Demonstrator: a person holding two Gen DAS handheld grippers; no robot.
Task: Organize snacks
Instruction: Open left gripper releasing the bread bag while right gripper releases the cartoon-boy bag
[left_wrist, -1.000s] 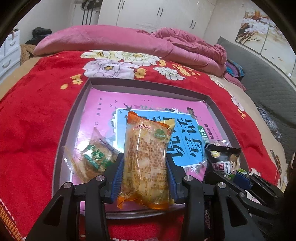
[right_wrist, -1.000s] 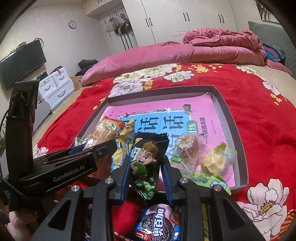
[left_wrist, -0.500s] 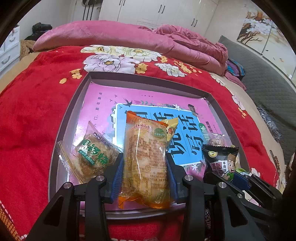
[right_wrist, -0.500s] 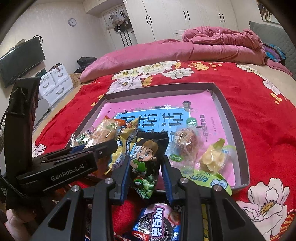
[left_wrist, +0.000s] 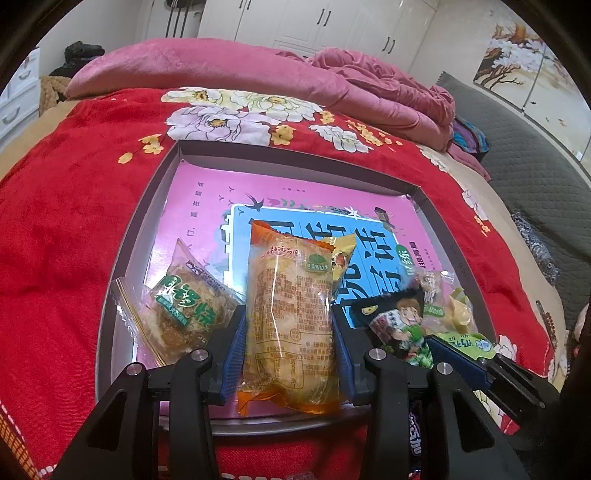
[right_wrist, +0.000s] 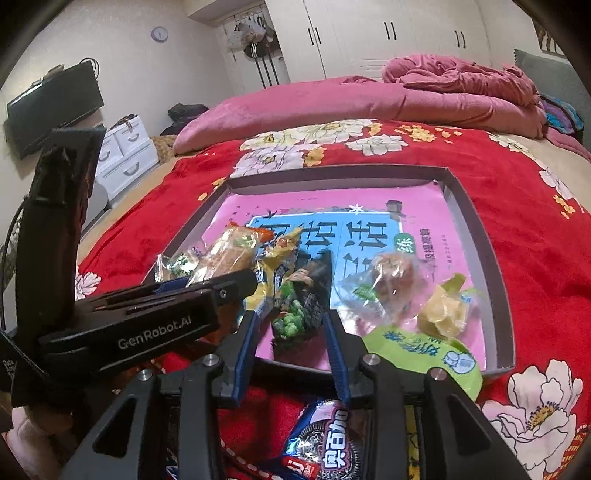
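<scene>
Red floral bedding (left_wrist: 66, 229) covers a bed, and on it sits a shallow grey tray (left_wrist: 151, 206) lined with a pink and blue printed sheet (left_wrist: 207, 206). Along the tray's near edge, the left gripper (left_wrist: 288, 343) has its blue-padded fingers pressed against both sides of a long orange-ended snack packet (left_wrist: 290, 325), which lies lengthwise over the near rim. Just left of that packet, in the near left corner, rests a clear-wrapped pastry with a green label (left_wrist: 184, 314). To its right, a black packet with a cartoon boy (right_wrist: 301, 306) lies tilted on the tray between the fingers of the right gripper (right_wrist: 291, 332); those fingers stand apart, with a gap showing on either side of the packet. A yellow packet (right_wrist: 275, 266) lies between the orange-ended one and the black one. Toward the near right corner are a clear-wrapped brown pastry (right_wrist: 388, 280), a pale yellow wrapped sweet (right_wrist: 443, 310) and a light green pouch (right_wrist: 424, 350) overlapping the rim. Off the tray, on the bedding below the right gripper, lies a blue cookie packet (right_wrist: 325, 450). A pink quilt (left_wrist: 229, 70) is heaped at the bed's far side, before white wardrobes (right_wrist: 388, 37).
</scene>
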